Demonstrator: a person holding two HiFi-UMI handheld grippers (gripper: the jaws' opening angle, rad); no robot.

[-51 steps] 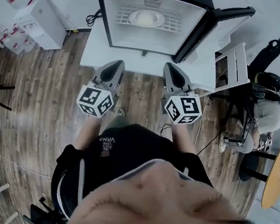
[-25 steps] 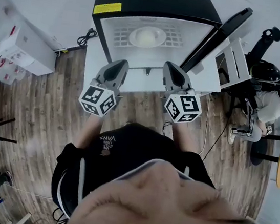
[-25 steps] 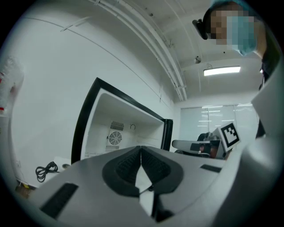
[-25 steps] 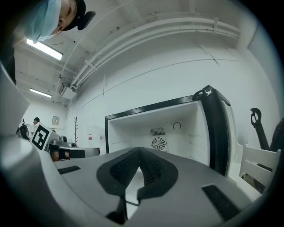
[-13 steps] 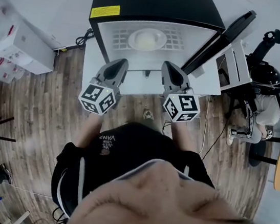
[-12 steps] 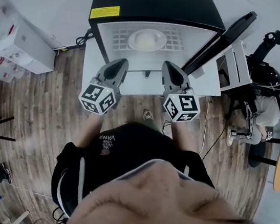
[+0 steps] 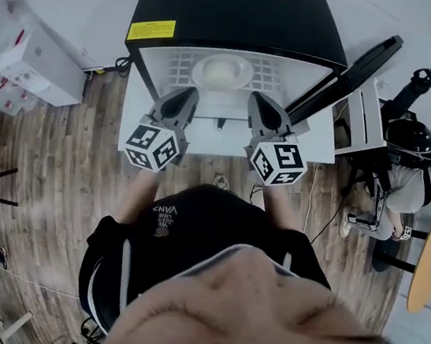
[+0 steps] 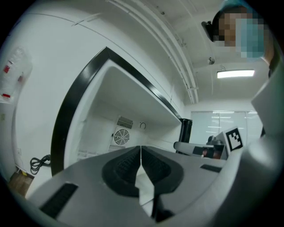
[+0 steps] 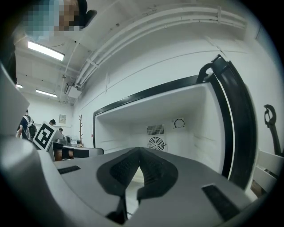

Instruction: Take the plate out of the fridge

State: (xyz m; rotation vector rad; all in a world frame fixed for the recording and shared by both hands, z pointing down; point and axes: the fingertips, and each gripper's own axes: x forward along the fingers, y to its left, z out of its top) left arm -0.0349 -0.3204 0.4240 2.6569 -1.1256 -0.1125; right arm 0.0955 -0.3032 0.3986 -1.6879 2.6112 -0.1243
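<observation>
While the plate [image 7: 222, 71] sits on the wire shelf [image 7: 181, 63] inside the open fridge [image 7: 238, 7], my left hand-held gripper [image 7: 187, 93] and right hand-held gripper [image 7: 258, 102] hover at its mouth, both pinched shut on nothing. I'd spread one pair of jaws before reaching in, approach level, take the near rim, lift slightly, then draw straight out, clear of the door [image 7: 349, 67].

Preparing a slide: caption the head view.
Shut left tool and right tool poised before the open fridge, plate on its wire shelf.
</observation>
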